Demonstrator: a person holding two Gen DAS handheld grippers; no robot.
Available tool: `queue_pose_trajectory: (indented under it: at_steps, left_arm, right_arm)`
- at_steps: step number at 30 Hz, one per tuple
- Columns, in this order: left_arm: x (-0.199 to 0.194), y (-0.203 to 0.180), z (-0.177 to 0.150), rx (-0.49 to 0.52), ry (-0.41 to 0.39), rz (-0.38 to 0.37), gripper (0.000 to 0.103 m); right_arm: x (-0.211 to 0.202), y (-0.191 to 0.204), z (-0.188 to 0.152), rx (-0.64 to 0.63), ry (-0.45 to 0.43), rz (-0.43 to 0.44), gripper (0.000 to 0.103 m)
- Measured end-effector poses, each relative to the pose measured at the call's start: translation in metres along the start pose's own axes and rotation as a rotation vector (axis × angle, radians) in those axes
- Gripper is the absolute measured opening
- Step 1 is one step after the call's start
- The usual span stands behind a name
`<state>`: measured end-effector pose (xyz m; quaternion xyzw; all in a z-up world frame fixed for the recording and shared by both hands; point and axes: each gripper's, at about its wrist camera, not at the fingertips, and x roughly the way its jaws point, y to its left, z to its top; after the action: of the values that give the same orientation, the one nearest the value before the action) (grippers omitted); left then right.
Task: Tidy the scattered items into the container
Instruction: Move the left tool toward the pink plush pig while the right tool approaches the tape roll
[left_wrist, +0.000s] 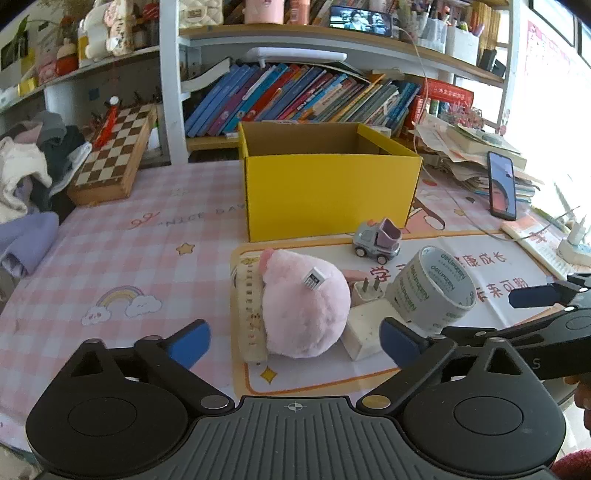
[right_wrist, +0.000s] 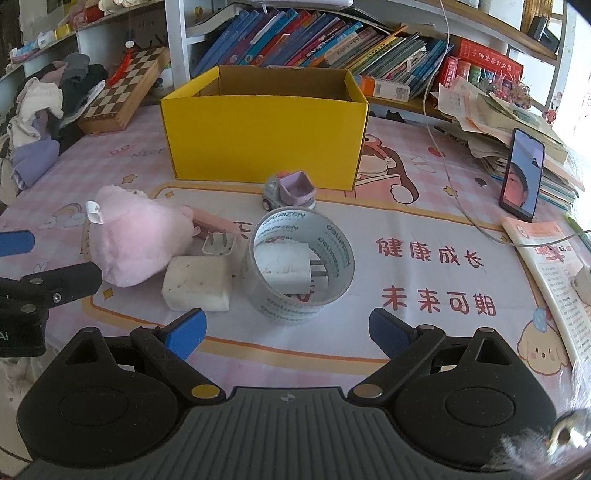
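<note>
An open yellow cardboard box (left_wrist: 325, 188) (right_wrist: 264, 140) stands at the back of the table. In front of it lie a pink plush toy (left_wrist: 303, 306) (right_wrist: 136, 243), a cream power strip (left_wrist: 249, 310), a white charger block (left_wrist: 364, 332) (right_wrist: 197, 282), a small plug adapter (right_wrist: 218, 245), a grey-and-lilac toy truck (left_wrist: 376, 240) (right_wrist: 291, 190) and a tape roll (left_wrist: 432, 288) (right_wrist: 299, 266) with a second white charger (right_wrist: 288, 267) inside it. My left gripper (left_wrist: 293, 341) is open just short of the plush. My right gripper (right_wrist: 288, 330) is open in front of the tape roll, holding nothing.
A chessboard (left_wrist: 114, 155) and a clothes pile (left_wrist: 29, 170) sit at the left. A propped phone (left_wrist: 501, 186) (right_wrist: 522, 173), stacked papers (right_wrist: 517, 122), a booklet (right_wrist: 550, 266) and a white cable (right_wrist: 454, 184) fill the right. Bookshelves stand behind the box.
</note>
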<state>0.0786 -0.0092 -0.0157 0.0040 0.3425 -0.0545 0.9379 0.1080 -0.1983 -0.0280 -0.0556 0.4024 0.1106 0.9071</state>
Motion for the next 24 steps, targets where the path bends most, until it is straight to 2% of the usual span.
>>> queue_pose_trajectory:
  at_steps: [14, 20, 24]
  left_arm:
    - [0.017, -0.003, 0.008, 0.003, 0.012, 0.004, 0.094]
    - [0.025, -0.005, 0.011, 0.022, 0.014, 0.006, 0.085]
    - [0.029, -0.008, 0.013, 0.044, 0.013, 0.01, 0.073]
  right_arm:
    - [0.02, -0.006, 0.013, -0.014, 0.032, 0.015, 0.096]
    - [0.03, -0.009, 0.02, -0.017, 0.046, 0.025, 0.096]
    - [0.037, -0.01, 0.024, -0.02, 0.055, 0.031, 0.096]
